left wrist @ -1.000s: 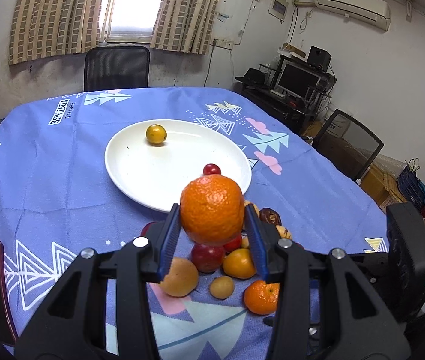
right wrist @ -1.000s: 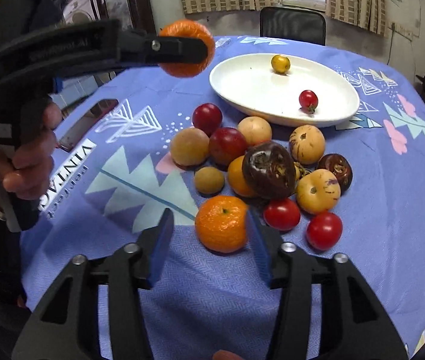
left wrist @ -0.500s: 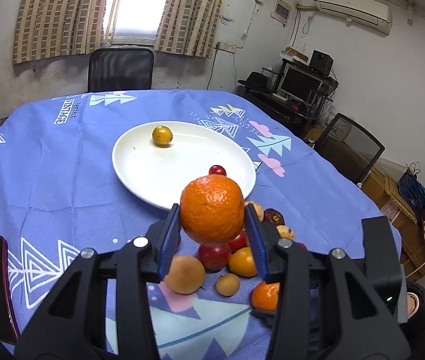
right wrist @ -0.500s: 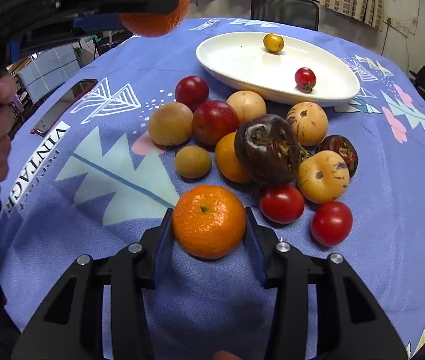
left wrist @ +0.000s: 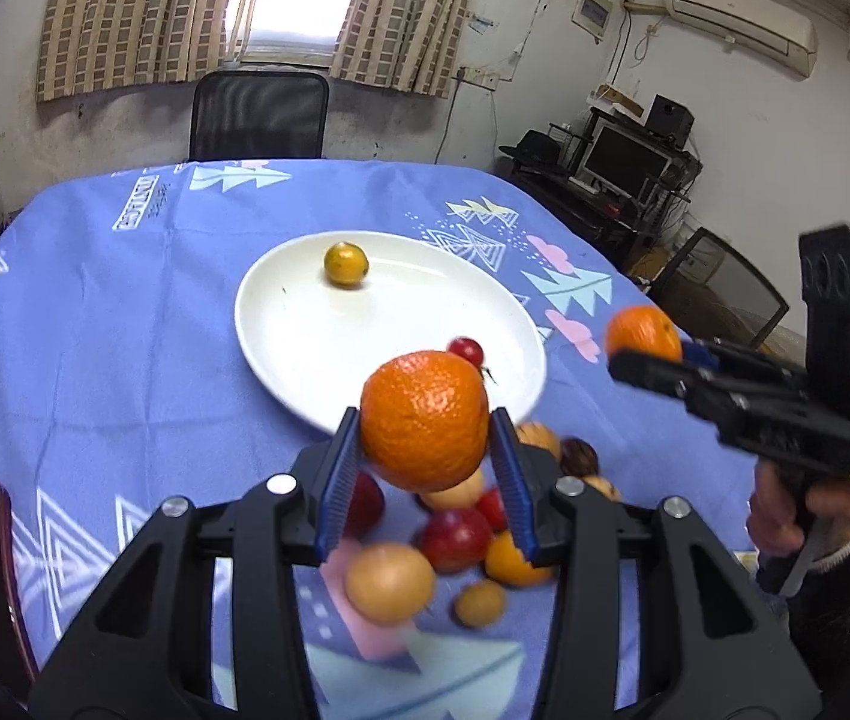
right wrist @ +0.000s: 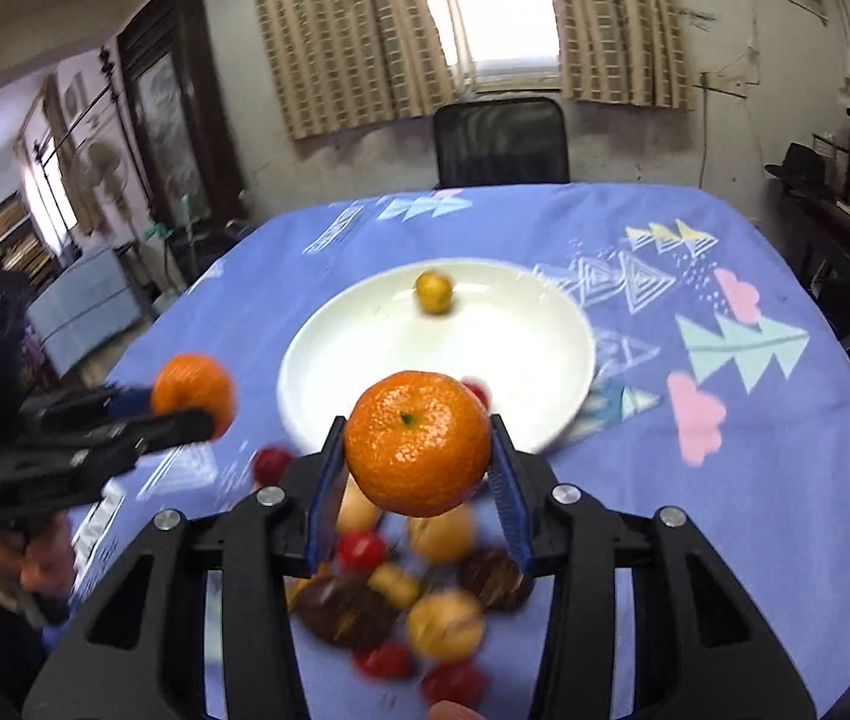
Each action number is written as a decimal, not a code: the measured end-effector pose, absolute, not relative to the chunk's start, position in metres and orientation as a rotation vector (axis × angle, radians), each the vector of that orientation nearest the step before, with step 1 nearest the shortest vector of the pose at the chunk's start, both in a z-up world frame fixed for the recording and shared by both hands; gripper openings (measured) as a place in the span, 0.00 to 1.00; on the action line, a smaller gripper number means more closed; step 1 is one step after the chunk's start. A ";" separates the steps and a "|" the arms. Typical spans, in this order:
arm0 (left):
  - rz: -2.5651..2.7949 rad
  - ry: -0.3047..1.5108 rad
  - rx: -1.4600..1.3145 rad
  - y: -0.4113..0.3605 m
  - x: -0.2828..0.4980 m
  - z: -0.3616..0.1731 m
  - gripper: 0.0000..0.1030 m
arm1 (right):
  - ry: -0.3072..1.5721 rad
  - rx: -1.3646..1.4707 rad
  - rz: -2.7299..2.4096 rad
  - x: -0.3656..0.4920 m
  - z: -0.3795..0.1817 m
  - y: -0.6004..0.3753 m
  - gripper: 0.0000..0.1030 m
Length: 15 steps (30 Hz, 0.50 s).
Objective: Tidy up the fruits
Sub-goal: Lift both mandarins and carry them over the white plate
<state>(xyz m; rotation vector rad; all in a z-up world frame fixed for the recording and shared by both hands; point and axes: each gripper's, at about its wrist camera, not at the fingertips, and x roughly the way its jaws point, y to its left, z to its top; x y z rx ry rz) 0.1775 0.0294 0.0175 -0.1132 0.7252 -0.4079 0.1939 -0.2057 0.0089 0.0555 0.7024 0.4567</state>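
the right hand-held gripper (right wrist: 419, 468), whose blue pads were spread around a round orange mandarin on the tabletop a second ago, is now pinching that second mandarin (right wrist: 417, 441) and has lifted it clear of the pile, up over the near rim of the wide white ceramic plate (right wrist: 520, 354). the left hand-held gripper (left wrist: 425, 468) still clamps its own pebbly orange mandarin (left wrist: 425, 420) in the air, short of the same plate (left wrist: 305, 348). so both hands now carry fruit, and i judge the next step to be two drops onto the plate, which will need the grippers to keep out of each other's way. counted: two mandarins, one per gripper; on the plate two pieces, a small yellow-orange round fruit (left wrist: 345, 264) near its far side and a small red cherry tomato (left wrist: 465, 351) near its near rim. the loose pile on the blue patterned tablecloth (left wrist: 95, 330) below is blurred; roughly ten red, tan, orange and dark pieces remain, though i cannot count them exactly.
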 end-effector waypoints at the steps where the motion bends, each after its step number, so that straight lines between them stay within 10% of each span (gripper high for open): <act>1: -0.386 0.721 -0.095 0.027 0.188 0.018 0.42 | 0.701 0.058 0.440 0.212 0.007 -0.206 0.44; 15: -0.288 0.828 -0.040 0.011 0.274 -0.007 0.44 | 0.887 0.086 0.381 0.314 -0.043 -0.196 0.50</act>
